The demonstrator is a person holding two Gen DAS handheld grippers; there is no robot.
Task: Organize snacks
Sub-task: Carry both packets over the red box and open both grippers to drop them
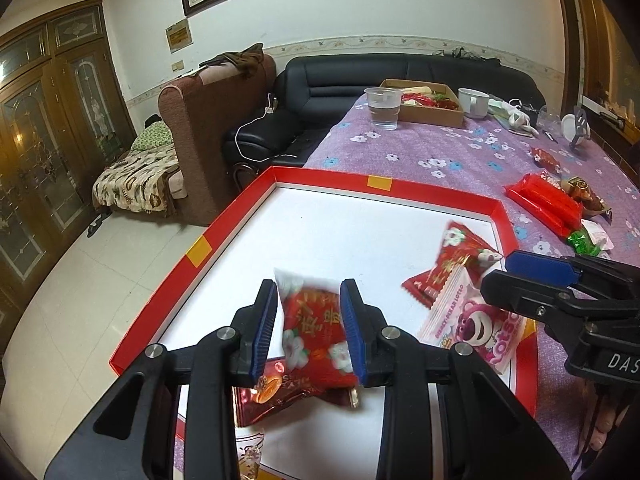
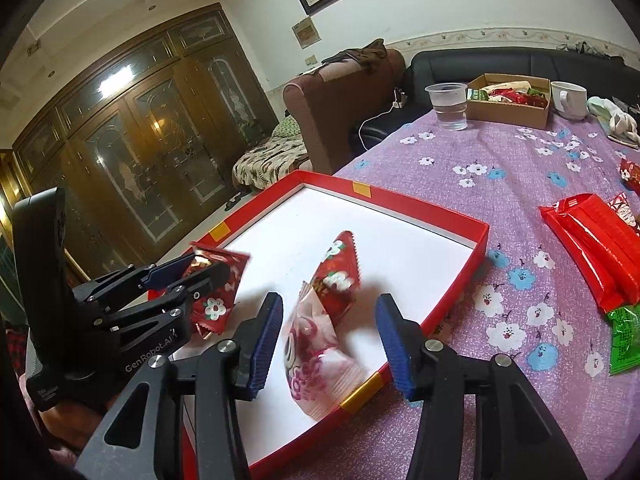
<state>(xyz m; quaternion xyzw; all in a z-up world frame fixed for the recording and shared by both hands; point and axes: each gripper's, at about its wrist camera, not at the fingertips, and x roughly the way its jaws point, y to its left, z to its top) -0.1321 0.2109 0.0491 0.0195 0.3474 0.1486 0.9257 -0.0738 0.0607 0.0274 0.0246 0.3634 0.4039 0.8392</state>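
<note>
Between the left gripper's (image 1: 309,328) pinching fingers, a red flower-printed snack packet (image 1: 316,330); right gripper (image 2: 328,340) wide.

The tray (image 2: 460,280) sits at the near left edge of the worktop (image 2: 500,168). Inside it, two snack packets (image 2: 340,276) lie by its right wall. Right of the tray lies a long packet (image 2: 592,248). Beyond the tray, at the far end, stand a cup (image 2: 448,106), a cardboard box (image 2: 508,110) and a mug (image 2: 570,100).
</note>
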